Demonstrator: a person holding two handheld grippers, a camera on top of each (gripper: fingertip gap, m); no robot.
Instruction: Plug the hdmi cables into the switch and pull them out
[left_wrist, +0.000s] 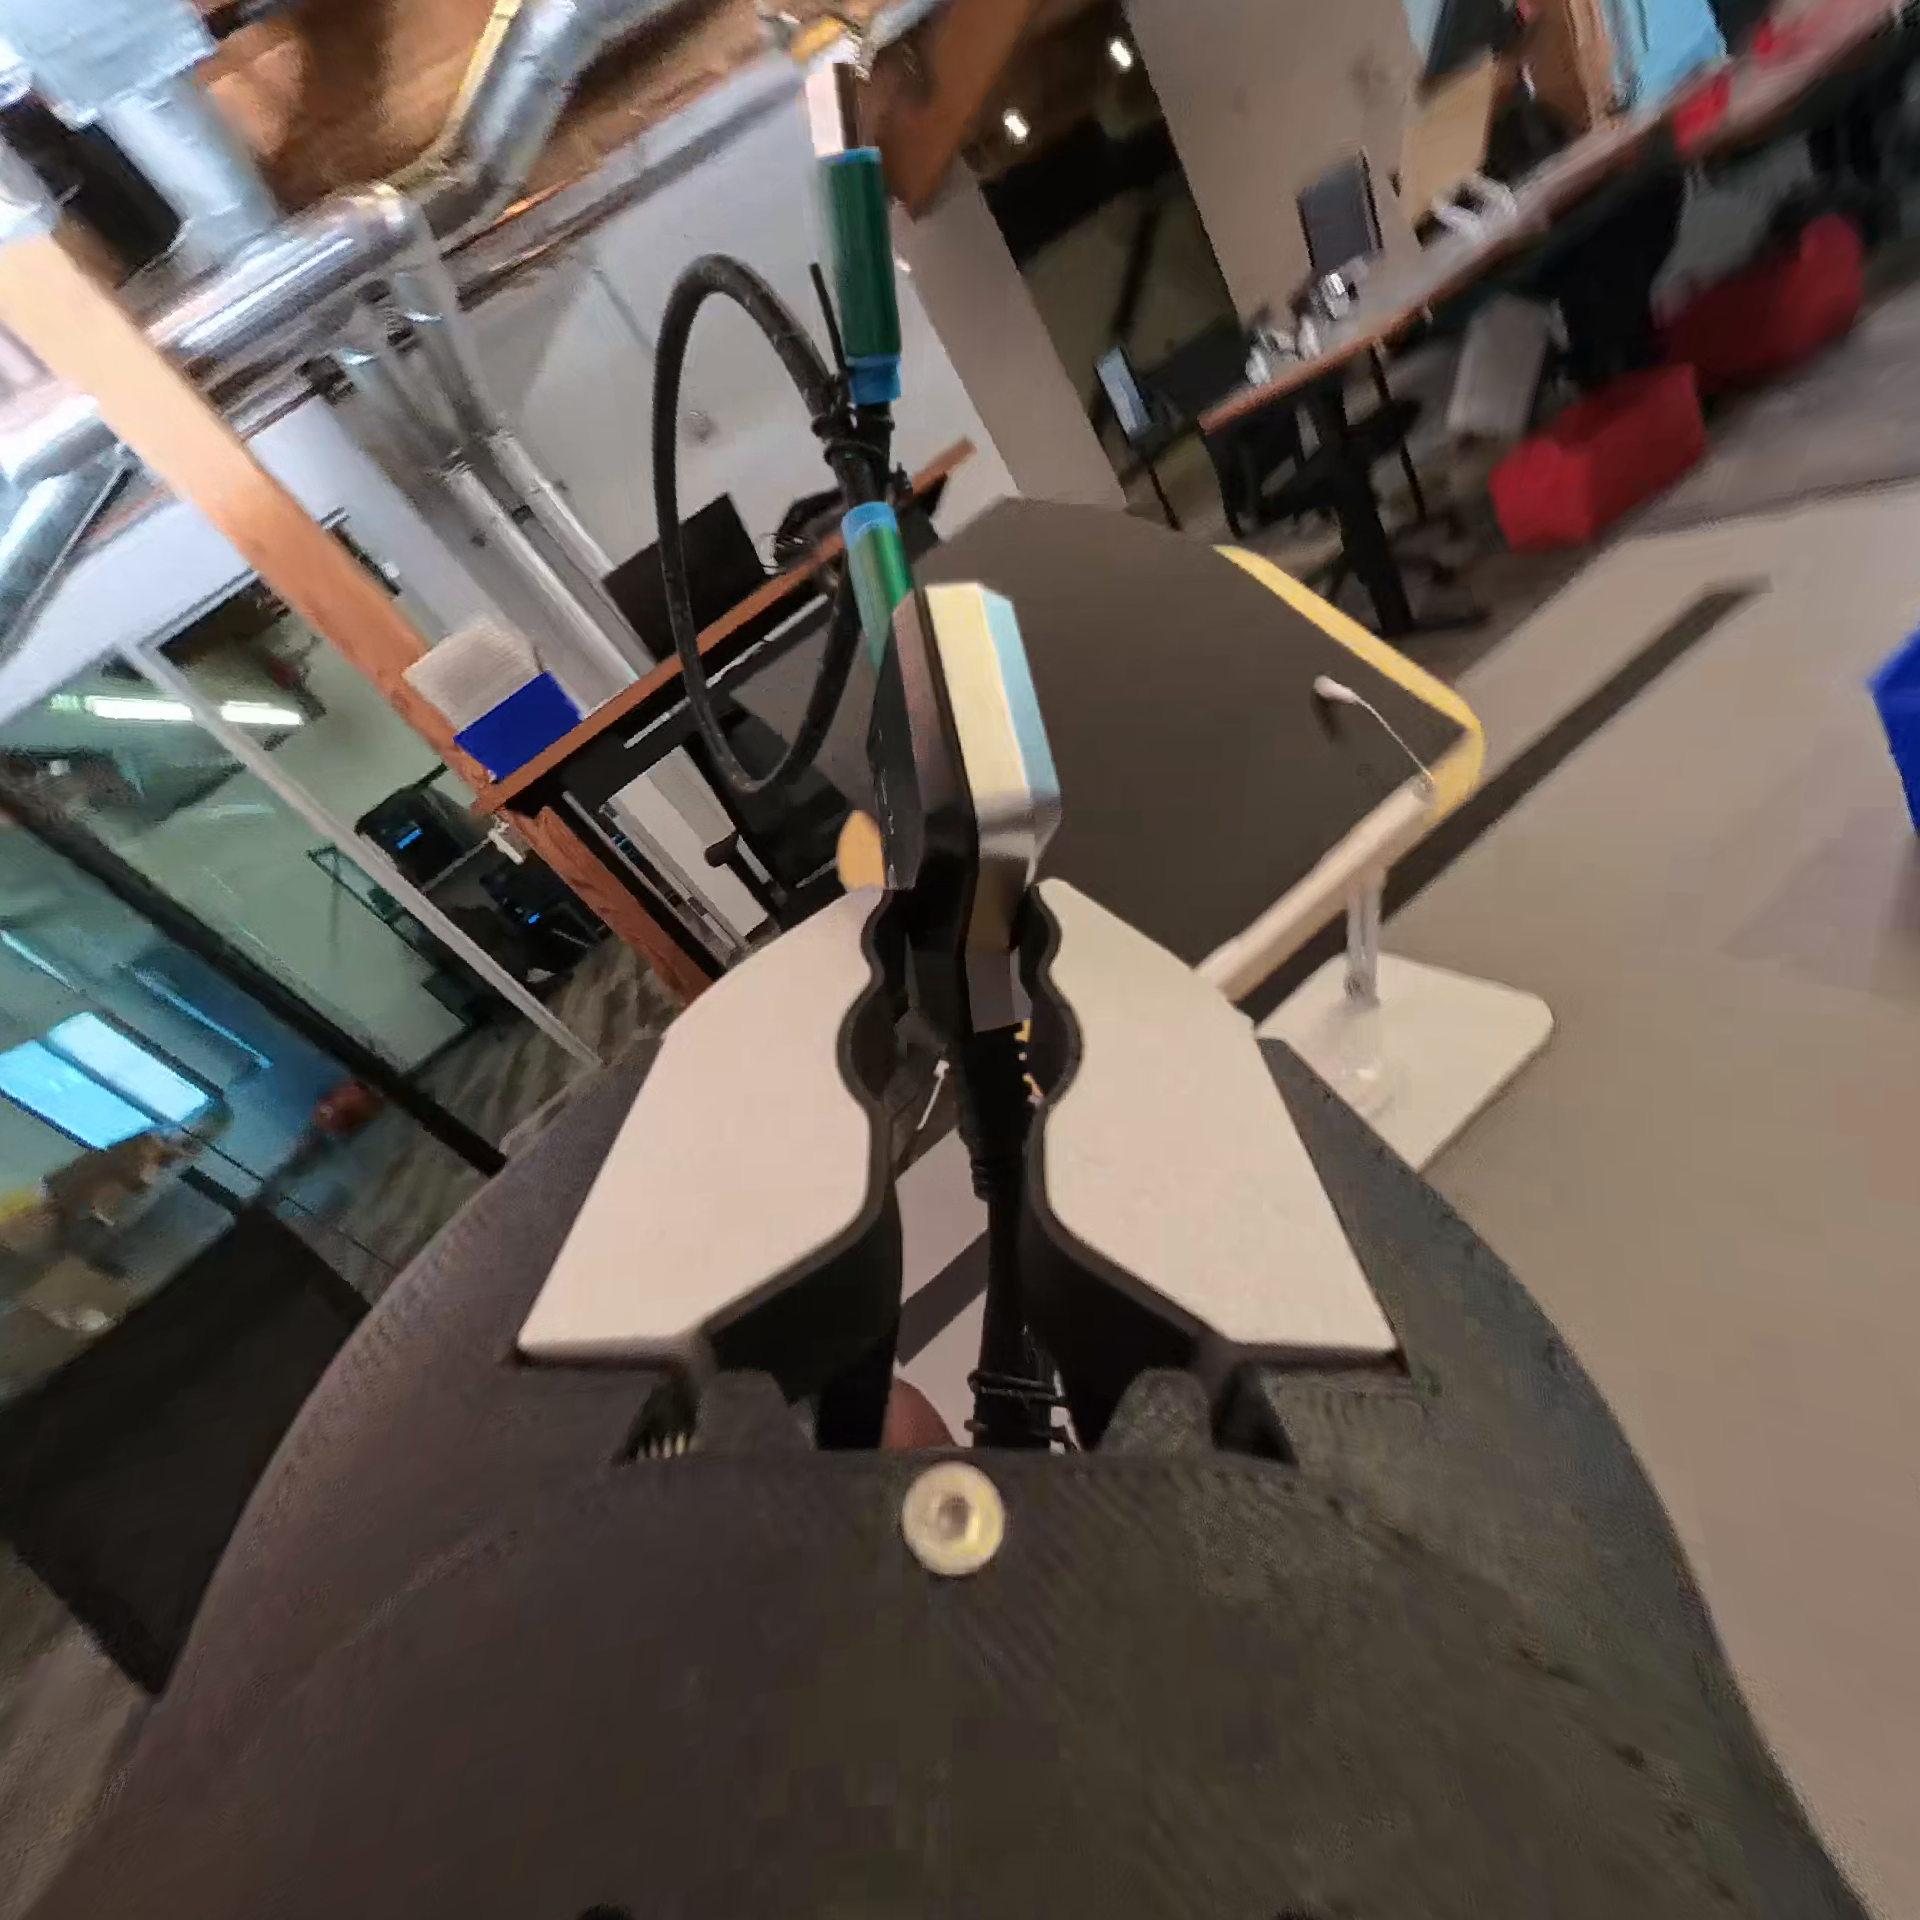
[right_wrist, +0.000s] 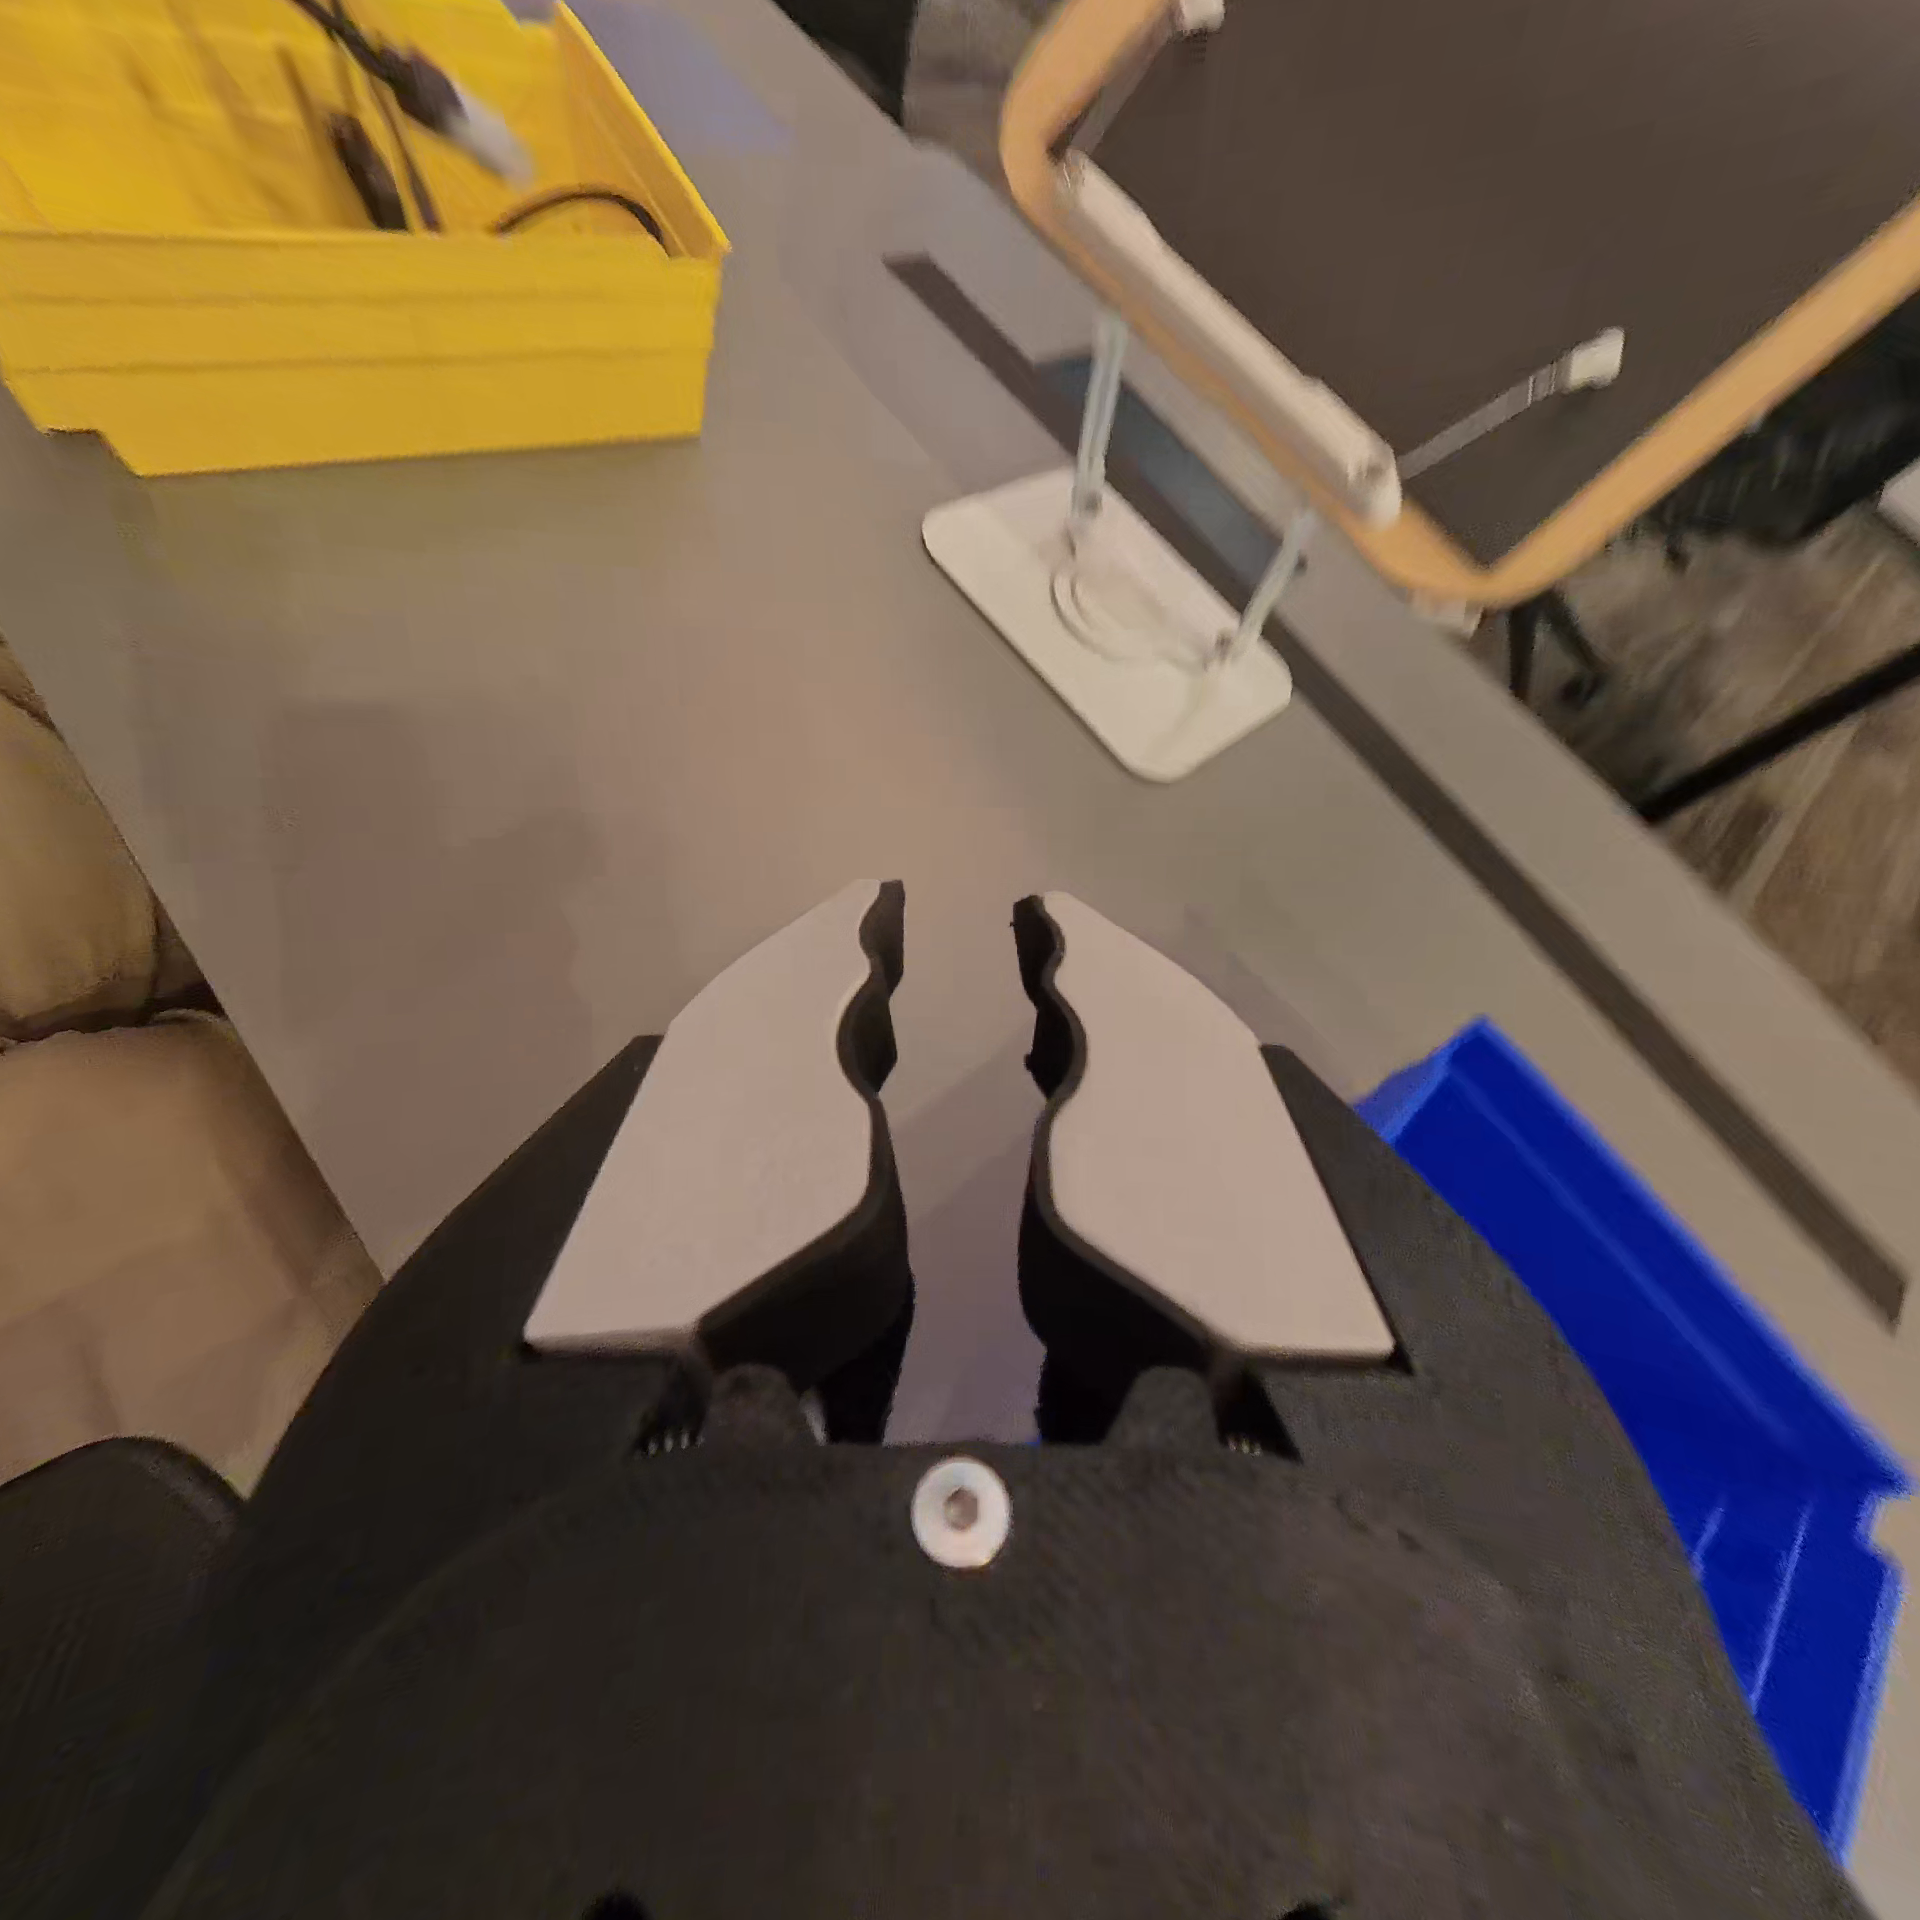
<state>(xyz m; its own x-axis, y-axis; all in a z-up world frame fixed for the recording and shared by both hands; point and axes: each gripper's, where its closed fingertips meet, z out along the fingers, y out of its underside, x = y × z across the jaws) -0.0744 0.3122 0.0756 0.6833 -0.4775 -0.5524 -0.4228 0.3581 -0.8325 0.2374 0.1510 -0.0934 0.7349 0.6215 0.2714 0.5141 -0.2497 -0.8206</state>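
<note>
In the left wrist view my left gripper is shut on the switch, a flat black box with a silver, yellow and blue face, held upright in the air. A black cable runs from its near end back between the fingers. A green HDMI plug sits at the switch's far end; its black cable loops up to a second green plug that hangs free above. In the right wrist view my right gripper is open and empty, low over the grey table.
A dark panel with a tan rim on a white stand stands on the table; it also shows in the left wrist view. A yellow bin with loose cables sits at the far left. A blue bin lies by the right gripper. Tip to tip, the grippers are about 40 cm apart.
</note>
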